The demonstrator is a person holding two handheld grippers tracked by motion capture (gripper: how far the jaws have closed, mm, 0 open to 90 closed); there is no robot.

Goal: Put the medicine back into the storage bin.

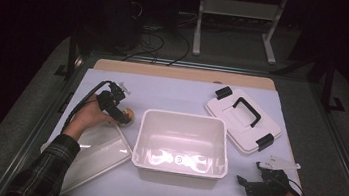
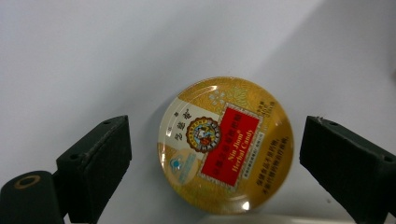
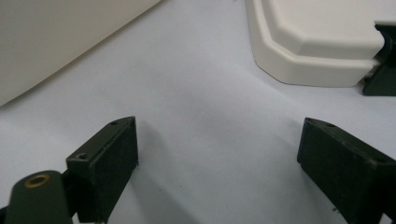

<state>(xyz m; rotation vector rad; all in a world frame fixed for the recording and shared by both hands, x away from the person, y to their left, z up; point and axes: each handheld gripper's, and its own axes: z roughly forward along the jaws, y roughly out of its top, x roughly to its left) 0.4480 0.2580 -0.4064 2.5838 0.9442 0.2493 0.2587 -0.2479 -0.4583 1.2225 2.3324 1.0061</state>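
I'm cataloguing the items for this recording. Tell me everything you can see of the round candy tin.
The candy tin is a flat, round, glossy gold container, metal by its look. Its lid carries a red panel reading "Herbal Candy", a cream strip with characters and a round emblem. It lies lid-up on the white table cover, left of the open white bin. The left claw straddles it, jaws open and clear of it.

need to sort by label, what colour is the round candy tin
The round candy tin is gold with a red label panel and a cream section; clearest in the left gripper view.
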